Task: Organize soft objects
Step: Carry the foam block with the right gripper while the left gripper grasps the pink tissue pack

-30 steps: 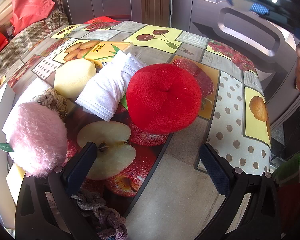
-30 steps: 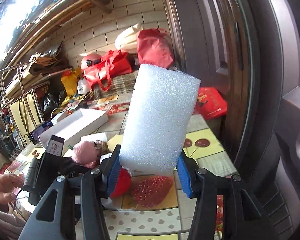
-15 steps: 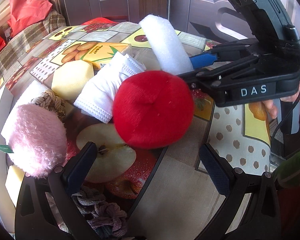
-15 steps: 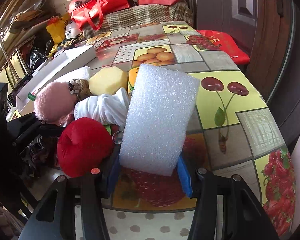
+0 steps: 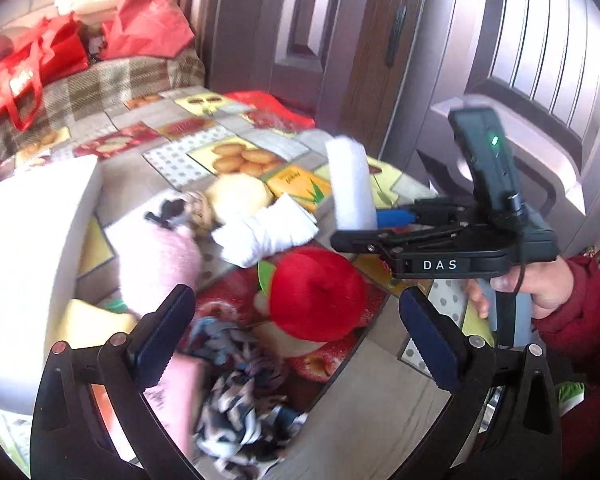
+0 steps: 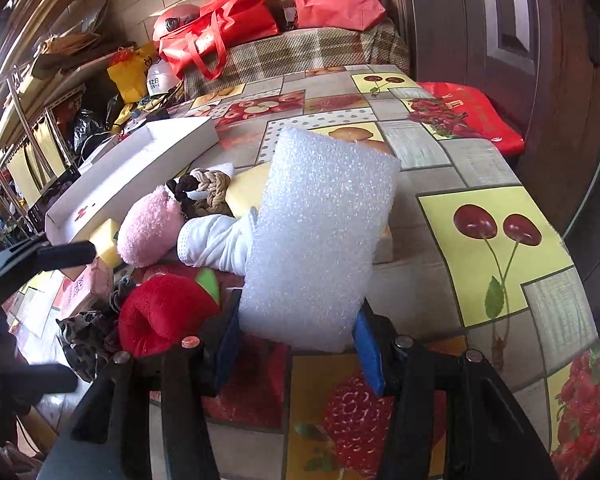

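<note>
on the far left a white box point(image 6: 140, 168) is lying on the fruit-print tablecloth point(image 6: 496, 248), and a yellow sponge point(image 6: 104, 236) is resting just beside its near wall. right of that a pink fluffy toy point(image 6: 148, 228) is sitting against a knotted rope toy point(image 6: 210, 188), with a white folded cloth point(image 6: 216, 242) lying beside them. nearer the table edge a red plush apple point(image 6: 164, 312) is resting next to a tangled patterned rope point(image 5: 240, 380). the left gripper point(image 5: 292, 344) is hovering above this pile with its jaws spread wide and nothing between them. further right, the right gripper point(image 6: 296, 340) is clenching the lower end of a white foam block point(image 6: 320, 240), its blue pads pressing both sides, so the block is standing raised above the cloth and the tablecloth rather than lying on them. in the left wrist view a hand point(image 5: 536, 284) in a red sleeve is gripping that tool's handle at the right edge.
</note>
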Demonstrator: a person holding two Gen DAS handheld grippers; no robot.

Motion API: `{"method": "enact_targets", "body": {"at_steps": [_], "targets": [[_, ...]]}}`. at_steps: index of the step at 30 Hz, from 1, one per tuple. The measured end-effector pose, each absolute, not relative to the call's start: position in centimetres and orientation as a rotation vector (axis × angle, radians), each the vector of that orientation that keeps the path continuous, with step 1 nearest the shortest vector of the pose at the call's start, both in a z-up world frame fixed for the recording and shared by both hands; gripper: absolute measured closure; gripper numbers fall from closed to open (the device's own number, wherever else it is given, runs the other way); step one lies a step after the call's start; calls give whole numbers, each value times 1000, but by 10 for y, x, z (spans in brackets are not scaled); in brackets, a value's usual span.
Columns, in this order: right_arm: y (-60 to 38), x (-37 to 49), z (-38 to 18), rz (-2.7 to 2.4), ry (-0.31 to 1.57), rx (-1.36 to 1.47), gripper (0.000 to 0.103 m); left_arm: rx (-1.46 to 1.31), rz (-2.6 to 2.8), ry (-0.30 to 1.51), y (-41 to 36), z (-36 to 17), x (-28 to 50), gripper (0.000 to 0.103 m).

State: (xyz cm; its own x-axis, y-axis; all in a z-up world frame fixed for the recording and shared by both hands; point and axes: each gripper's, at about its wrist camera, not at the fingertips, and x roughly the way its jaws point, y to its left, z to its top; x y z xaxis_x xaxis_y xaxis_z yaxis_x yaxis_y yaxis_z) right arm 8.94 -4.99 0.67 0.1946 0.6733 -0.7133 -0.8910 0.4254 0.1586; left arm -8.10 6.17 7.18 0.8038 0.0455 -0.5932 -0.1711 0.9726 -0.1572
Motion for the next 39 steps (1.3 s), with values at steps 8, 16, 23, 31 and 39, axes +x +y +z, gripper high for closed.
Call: {"method": "enact_targets", "body": {"at_steps": [8, 16, 23, 31, 39], "targets": [[-78, 89, 3, 1141, 847, -227, 51, -207, 312, 672, 105, 67, -147, 0], [-92, 91, 1, 1154, 855, -160, 51, -201, 296, 808, 95, 24, -139, 5], [-98, 95, 1, 1146, 856, -124, 51, -249, 286, 724, 102, 46, -149, 5], [-99, 92, 5, 1156, 839, -120, 51, -137, 349, 843, 99, 29, -132, 5], [-99, 86, 18, 1179, 805, -125, 51, -139, 346, 883, 103, 20, -129, 19]]}}
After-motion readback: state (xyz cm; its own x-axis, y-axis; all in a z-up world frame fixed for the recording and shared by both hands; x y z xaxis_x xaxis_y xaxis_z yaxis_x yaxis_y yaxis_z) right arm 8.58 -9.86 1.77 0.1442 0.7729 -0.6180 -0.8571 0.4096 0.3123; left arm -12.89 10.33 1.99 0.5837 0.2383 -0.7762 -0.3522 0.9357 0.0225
